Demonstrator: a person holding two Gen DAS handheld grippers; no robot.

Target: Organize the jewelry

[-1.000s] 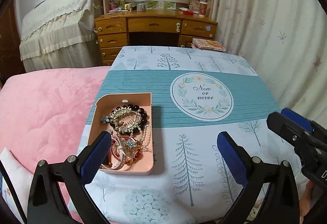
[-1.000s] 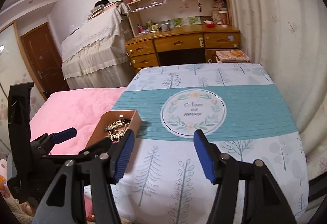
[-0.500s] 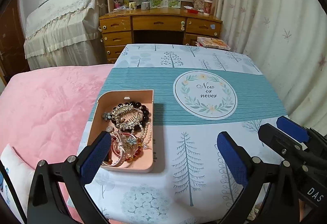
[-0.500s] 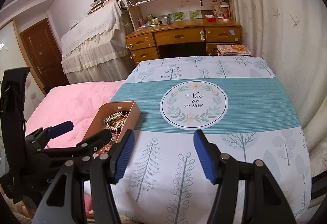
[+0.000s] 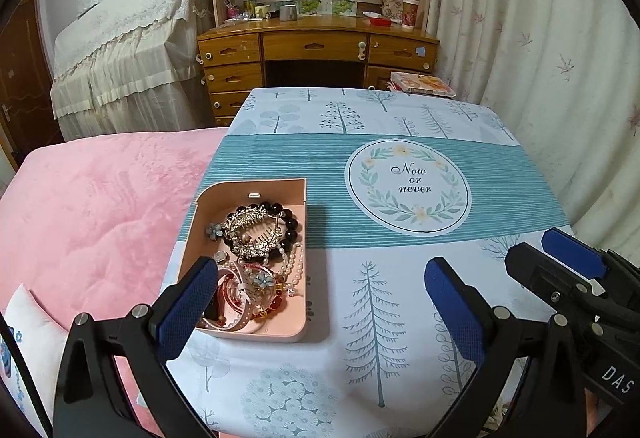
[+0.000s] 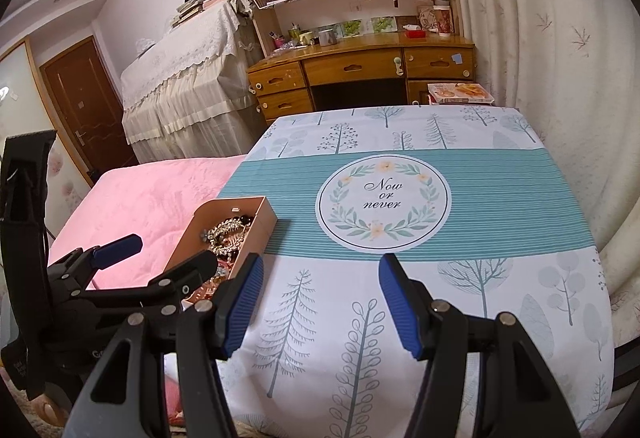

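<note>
on tablecloth [image 5: 360,318] | jewelry tray [image 5: 298,318] full | both grippers wide, empty

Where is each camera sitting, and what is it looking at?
Left wrist: on the left gripper, aimed down over the pink jewelry box; its blue fingers and the right gripper show.
Right wrist: on the right gripper, aimed at the tree-print tablecloth; the left gripper shows.
Both share: box, "Now or never" circle, wooden desk.
</note>
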